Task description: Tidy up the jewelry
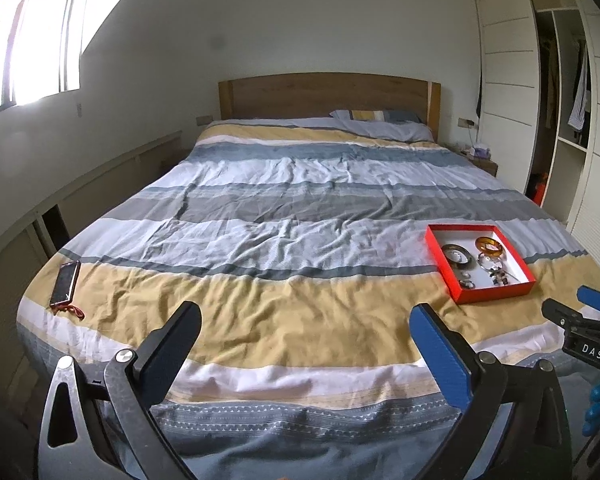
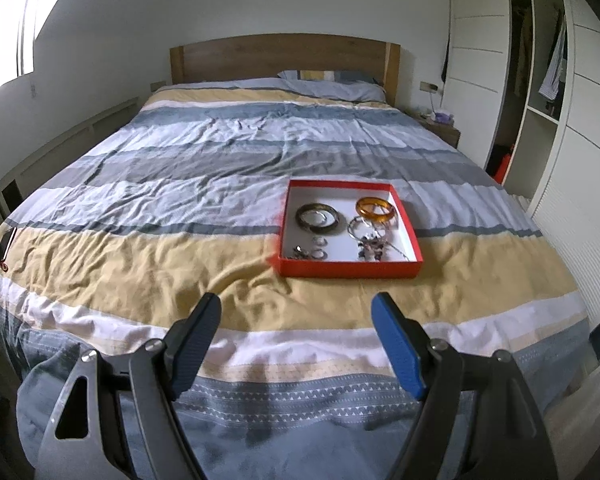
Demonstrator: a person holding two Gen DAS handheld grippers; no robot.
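A red shallow box (image 2: pixel 348 270) with a white inside lies on the striped bedspread; it also shows in the left wrist view (image 1: pixel 496 294) at the right. In it lie a dark bangle (image 2: pixel 321 216), an amber bangle (image 2: pixel 376 207), a silver bangle with a beaded piece (image 2: pixel 370 240) and several small rings (image 2: pixel 314 250). My right gripper (image 2: pixel 298 318) is open and empty, short of the box's near edge. My left gripper (image 1: pixel 306 326) is open and empty over the yellow stripe, left of the box. The right gripper's tips (image 1: pixel 572 304) show at the left view's right edge.
A phone in a red case (image 1: pixel 65 283) with a red cord lies near the bed's left edge. A pillow (image 2: pixel 332 84) and wooden headboard (image 2: pixel 284 54) are at the far end. An open white wardrobe (image 2: pixel 540 80) and a nightstand (image 2: pixel 440 122) stand to the right.
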